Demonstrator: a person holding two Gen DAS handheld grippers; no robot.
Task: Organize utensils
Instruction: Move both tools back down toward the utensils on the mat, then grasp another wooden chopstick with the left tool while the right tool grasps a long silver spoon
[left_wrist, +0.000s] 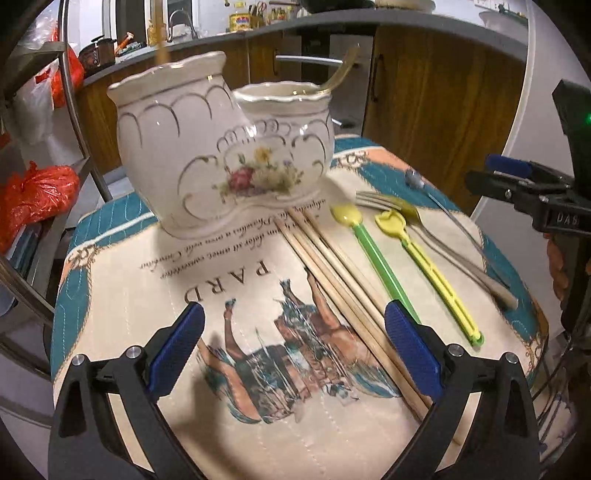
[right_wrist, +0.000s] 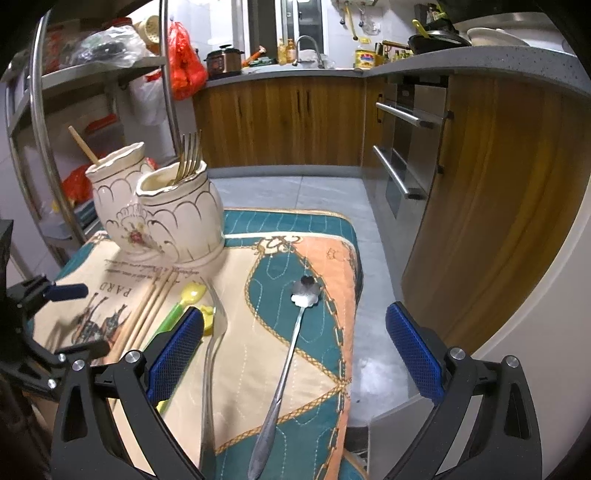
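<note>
Chopsticks (left_wrist: 332, 273) loose beside left gripper (left_wrist: 293, 354), silver spoon (right_wrist: 291, 350) between right gripper (right_wrist: 295, 363) jaws, both wide open, empty; grip mid-handle, drop into ceramic holder (left_wrist: 221, 147) ahead.

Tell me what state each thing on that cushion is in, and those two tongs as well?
Left tongs: open, empty.
Right tongs: open, empty.
Holder: upright, two cups.
Gold fork: standing in the shorter cup.
Chopstick: standing in the taller cup.
Loose chopsticks: flat on the cushion.
Green spoon: lying flat.
Yellow fork: lying flat.
Steel fork: lying flat.
Steel spoon: lying flat.
</note>
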